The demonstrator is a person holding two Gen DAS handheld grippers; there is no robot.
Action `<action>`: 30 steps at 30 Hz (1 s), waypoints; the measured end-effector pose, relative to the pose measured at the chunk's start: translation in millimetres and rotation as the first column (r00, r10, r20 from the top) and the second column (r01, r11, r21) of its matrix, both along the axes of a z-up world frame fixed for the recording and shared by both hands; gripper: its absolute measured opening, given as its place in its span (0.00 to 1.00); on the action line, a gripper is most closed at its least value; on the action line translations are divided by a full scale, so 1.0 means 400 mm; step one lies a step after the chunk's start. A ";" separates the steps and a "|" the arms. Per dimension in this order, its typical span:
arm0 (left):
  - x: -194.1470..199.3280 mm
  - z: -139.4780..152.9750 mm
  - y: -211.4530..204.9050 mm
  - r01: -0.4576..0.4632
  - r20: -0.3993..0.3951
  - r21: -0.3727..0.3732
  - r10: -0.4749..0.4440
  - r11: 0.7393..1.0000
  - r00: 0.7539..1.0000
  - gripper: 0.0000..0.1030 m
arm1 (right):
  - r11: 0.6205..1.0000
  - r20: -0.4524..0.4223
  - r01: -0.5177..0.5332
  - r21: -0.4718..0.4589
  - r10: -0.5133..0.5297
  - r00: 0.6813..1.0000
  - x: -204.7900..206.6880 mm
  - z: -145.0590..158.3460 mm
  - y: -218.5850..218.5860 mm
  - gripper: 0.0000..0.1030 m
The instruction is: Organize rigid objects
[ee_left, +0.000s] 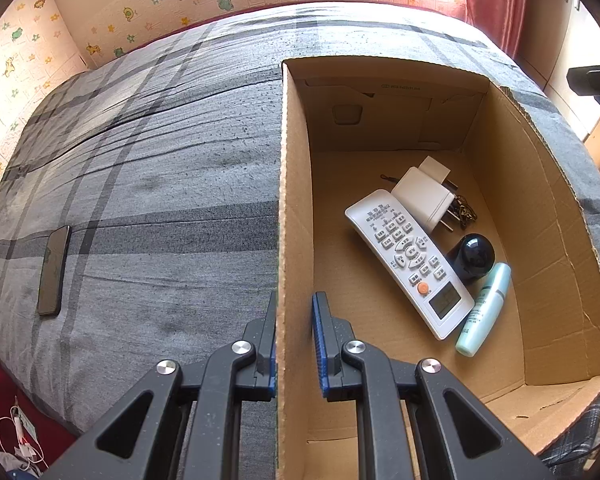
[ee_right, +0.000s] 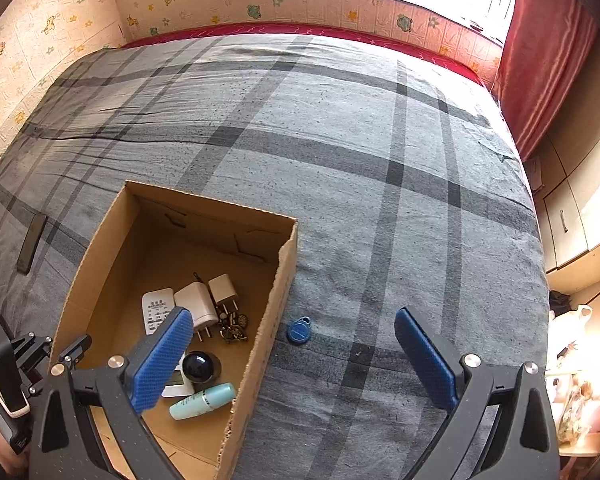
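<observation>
The left gripper [ee_left: 294,344] clamps the brown cardboard box [ee_left: 286,184] wall; the right gripper [ee_right: 294,360] gapes empty above the small blue key fob [ee_right: 299,331] at lower centre, which could skid on the bedsheet.

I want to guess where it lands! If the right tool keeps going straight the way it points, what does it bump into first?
Most likely the grey checked bedcover. The right tool is wide open, and the blue key tag lies just ahead between its fingers, beside the cardboard box. It may touch that tag first; depth is hard to judge.

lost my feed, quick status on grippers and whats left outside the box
Left gripper shut on box wall. Right gripper open, empty. Blue key fob and phone on the bedspread. Nothing blocking the fob.
</observation>
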State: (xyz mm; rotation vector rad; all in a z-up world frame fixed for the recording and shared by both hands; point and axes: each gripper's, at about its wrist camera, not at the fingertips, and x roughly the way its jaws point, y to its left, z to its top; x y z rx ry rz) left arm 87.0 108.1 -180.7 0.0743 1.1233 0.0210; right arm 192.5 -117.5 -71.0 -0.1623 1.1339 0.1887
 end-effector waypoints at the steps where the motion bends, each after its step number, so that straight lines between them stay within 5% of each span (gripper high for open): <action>1: 0.000 0.000 -0.001 0.000 0.000 0.001 0.000 1.000 1.000 0.14 | 1.000 0.000 0.004 0.001 -0.004 1.000 -0.001 -0.003 -0.013 1.00; 16: 0.000 -0.002 -0.002 0.000 -0.003 0.005 0.000 1.000 1.000 0.14 | 1.000 -0.010 0.012 -0.014 -0.012 1.000 -0.008 -0.082 -0.120 1.00; 30: 0.001 -0.001 -0.001 0.000 -0.005 0.007 0.000 1.000 1.000 0.14 | 0.985 -0.064 -0.171 -0.007 0.170 0.983 0.012 -0.186 -0.115 1.00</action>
